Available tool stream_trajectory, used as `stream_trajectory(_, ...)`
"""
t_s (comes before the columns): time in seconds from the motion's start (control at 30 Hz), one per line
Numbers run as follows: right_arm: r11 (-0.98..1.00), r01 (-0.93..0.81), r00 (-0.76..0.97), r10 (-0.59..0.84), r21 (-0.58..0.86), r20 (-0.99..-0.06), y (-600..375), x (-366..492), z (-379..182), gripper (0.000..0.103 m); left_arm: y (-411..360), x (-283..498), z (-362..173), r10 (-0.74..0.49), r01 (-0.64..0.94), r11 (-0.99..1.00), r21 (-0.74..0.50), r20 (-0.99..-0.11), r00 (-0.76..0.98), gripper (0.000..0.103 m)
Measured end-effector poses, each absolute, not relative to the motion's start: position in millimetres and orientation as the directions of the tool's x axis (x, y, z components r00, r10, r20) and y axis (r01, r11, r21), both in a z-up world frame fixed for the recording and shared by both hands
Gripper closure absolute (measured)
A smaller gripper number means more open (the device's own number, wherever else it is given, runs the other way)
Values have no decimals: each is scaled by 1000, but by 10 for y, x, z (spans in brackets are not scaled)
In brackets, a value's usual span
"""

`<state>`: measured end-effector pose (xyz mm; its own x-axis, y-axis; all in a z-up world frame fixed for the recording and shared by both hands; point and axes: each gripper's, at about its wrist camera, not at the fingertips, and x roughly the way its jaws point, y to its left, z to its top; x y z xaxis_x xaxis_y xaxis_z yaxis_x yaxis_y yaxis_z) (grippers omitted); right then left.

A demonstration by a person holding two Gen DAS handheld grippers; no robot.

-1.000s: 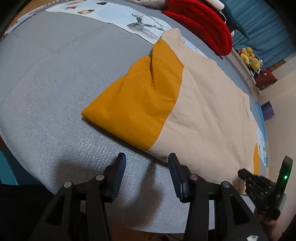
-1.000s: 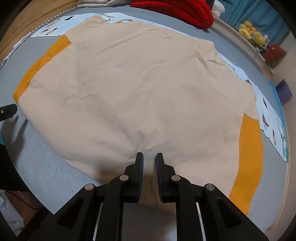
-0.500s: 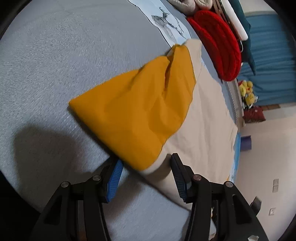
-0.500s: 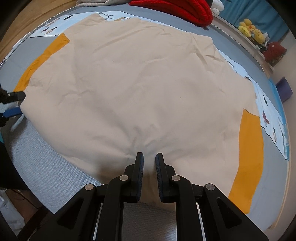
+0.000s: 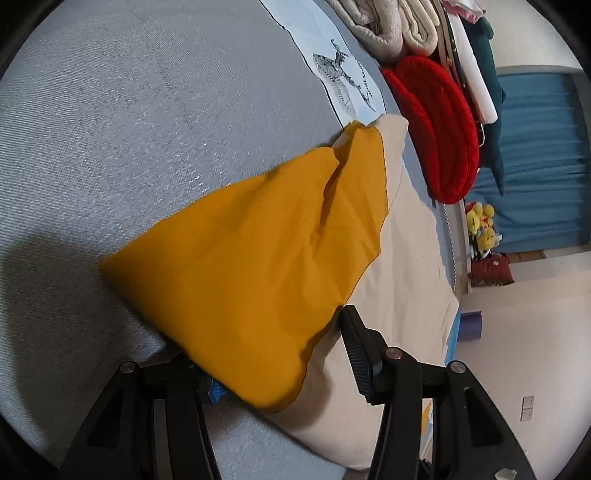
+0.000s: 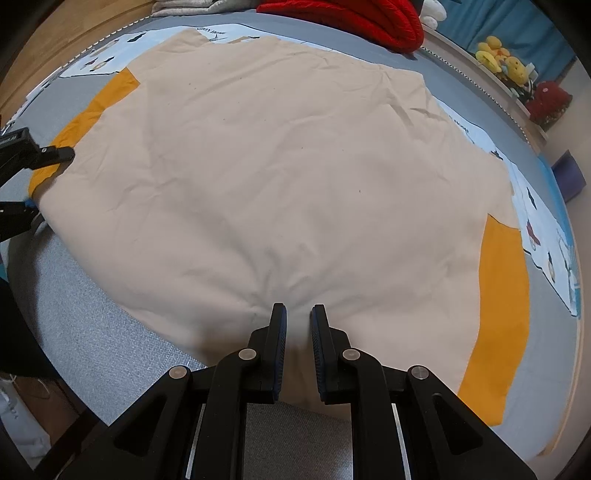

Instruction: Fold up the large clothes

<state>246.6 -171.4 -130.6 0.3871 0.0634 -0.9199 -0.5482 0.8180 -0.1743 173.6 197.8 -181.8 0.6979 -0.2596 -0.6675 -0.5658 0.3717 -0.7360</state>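
Note:
A large beige shirt (image 6: 295, 177) with orange sleeves lies spread flat on a grey bed (image 6: 103, 332). My right gripper (image 6: 298, 325) is shut on the shirt's near hem, which bunches between the fingers. In the left wrist view the orange sleeve (image 5: 258, 266) lies between the open fingers of my left gripper (image 5: 280, 369); the left finger is under the cloth and mostly hidden. The left gripper also shows in the right wrist view (image 6: 22, 184) at the orange sleeve (image 6: 92, 114). The other orange sleeve (image 6: 498, 302) lies flat at the right.
A red knit item (image 5: 439, 129) and folded beige towels (image 5: 388, 29) lie at the bed's far side. A printed sheet (image 5: 340, 70) lies under the shirt. Yellow plush toys (image 6: 498, 55) sit on a ledge. Blue curtain (image 5: 539, 155) behind.
My left gripper has moved forward onto the orange sleeve, so the sleeve's edge now lies between its open fingers. The right gripper has stayed shut on the hem.

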Motion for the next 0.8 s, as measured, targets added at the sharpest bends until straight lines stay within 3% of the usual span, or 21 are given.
stream_trajectory(0.03, 819, -547, 387, 63, -174, -920, -1714, 2466, -1305, 88, 1976, 1747, -1815, -254, -566, 372, -736, -667, 700, 56)
stream_trajectory(0.17, 823, -541, 389, 64, -172, -919, -1715, 2465, -1296, 88, 1947, 1781, -1748, -236, -555, 413, -722, -674, 700, 87)
stream_trajectory(0.23, 834, -527, 398, 74, -162, -915, -1727, 2467, -1258, 88, 1919, 1793, -1637, -222, -537, 451, -713, -672, 706, 90)
stream_trajectory(0.5, 869, -494, 439, 233, -16, -868, -1701, 2446, -902, 88, 1806, 1668, -892, -159, -453, 624, -636, -671, 724, 95)
stream_trajectory(0.67, 823, -555, 271, 319, 123, -908, -1422, 2407, -1116, 87, 1833, 1367, -516, -53, -457, 708, -538, -686, 726, 96)
stream_trajectory(0.8, 785, -599, 204, 343, 160, -917, -1222, 2312, -1203, 80, 1773, 1186, -371, 33, -463, 777, -428, -706, 708, 96)
